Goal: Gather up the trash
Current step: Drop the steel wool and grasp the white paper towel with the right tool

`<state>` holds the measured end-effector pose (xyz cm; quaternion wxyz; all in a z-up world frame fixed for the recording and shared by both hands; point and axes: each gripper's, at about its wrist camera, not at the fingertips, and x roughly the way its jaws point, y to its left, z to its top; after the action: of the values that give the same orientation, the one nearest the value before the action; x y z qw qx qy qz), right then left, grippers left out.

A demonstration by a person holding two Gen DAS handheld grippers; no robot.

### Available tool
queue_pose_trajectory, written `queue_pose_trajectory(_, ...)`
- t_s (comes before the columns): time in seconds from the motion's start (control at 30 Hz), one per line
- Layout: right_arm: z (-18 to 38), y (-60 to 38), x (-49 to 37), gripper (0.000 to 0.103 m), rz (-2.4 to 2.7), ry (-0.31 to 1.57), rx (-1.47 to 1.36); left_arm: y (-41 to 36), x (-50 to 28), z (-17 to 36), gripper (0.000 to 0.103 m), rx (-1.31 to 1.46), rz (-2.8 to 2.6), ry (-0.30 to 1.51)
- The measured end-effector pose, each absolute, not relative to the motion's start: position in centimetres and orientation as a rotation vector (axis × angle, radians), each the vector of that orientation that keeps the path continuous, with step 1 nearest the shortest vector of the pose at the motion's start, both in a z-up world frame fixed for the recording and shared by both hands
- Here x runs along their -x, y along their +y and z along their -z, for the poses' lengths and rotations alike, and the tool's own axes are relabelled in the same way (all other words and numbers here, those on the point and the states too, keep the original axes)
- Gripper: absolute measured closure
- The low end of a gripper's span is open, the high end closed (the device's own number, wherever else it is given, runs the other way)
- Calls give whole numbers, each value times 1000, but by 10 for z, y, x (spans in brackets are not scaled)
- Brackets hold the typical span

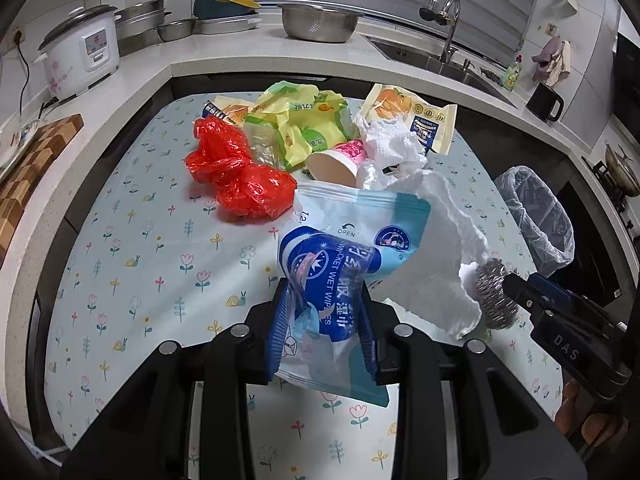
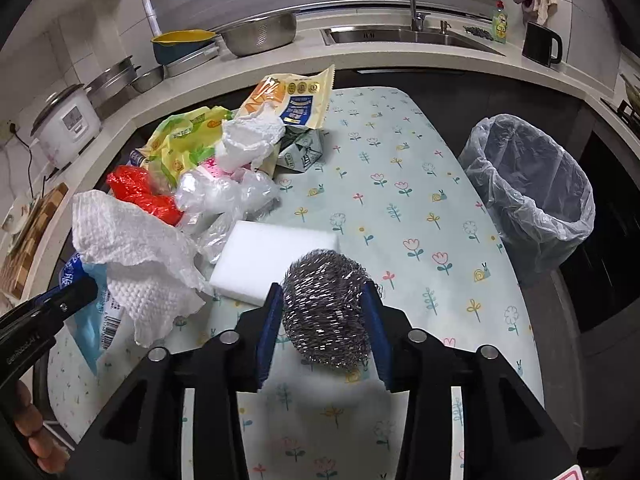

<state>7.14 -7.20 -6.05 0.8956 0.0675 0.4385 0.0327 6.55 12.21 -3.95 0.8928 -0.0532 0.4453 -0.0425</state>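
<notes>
My left gripper [image 1: 324, 304] is shut on a blue and white wet-wipes packet [image 1: 348, 232], held above the flowered tablecloth [image 1: 140, 260]. A white paper towel [image 1: 440, 248] hangs off the packet's right side. My right gripper [image 2: 324, 304] is shut on a steel wool scrubber [image 2: 326, 308], its blue pads against both sides. A white sponge [image 2: 272, 256] lies just beyond the scrubber. Further back lies a pile: red plastic bags [image 1: 236, 168], a yellow-green wrapper [image 1: 308, 120], a paper cup [image 1: 336, 160], crumpled tissue [image 1: 396, 144] and an orange snack packet [image 1: 408, 116].
A bin with a clear liner [image 2: 532, 184] stands off the table's right edge. The counter behind carries a rice cooker [image 1: 80, 56], metal bowls [image 1: 316, 22], a sink [image 2: 404, 36] and a black mug [image 2: 540, 44]. A wooden cutting board [image 1: 36, 160] lies at the left.
</notes>
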Motion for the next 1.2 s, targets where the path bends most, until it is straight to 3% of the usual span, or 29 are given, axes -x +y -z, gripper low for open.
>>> queue_pose_trajectory(0.07,52,-61,-69,51,-102,888,-127,123,-66,40,73,109,81,924)
queue_pose_trajectory(0.5,23,-4,-72,52,-342,857,-156,128,-69,31,73,107,65,910)
queue_pose_trajectory(1.2,52,16,-105,58,-438,897,-152,160,-66,27,73,140,69,934)
